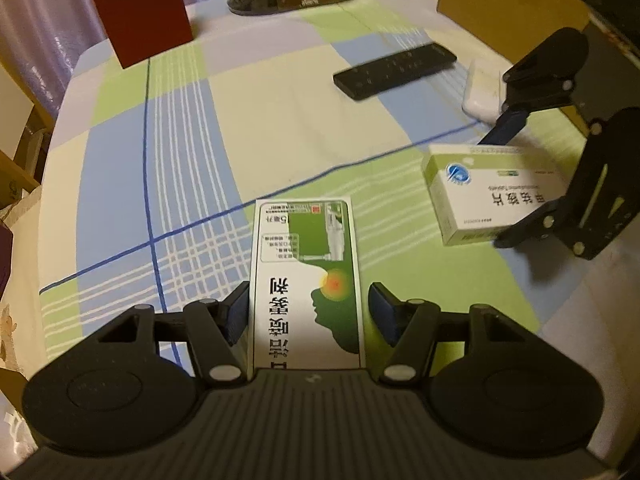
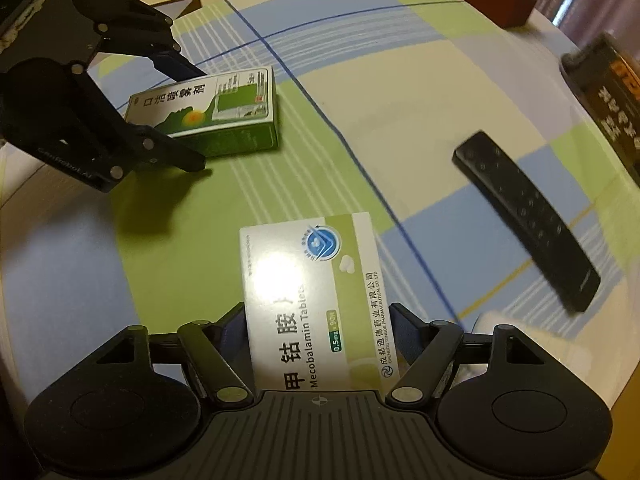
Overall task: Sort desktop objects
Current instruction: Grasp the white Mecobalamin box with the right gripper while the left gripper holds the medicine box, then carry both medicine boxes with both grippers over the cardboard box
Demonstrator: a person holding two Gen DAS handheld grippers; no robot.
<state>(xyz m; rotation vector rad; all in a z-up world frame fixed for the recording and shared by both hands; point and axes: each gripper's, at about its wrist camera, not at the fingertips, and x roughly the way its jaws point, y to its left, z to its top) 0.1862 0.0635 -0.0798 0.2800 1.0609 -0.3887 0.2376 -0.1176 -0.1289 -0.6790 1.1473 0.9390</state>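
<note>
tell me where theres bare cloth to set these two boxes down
Bare cloth lies between the red box, the remote and the spray box. Crowded on the right, where the remote, white case and tablet box lie.

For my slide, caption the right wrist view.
Right gripper straddles the Mecobalamin box; left gripper flanks the green box.
</note>
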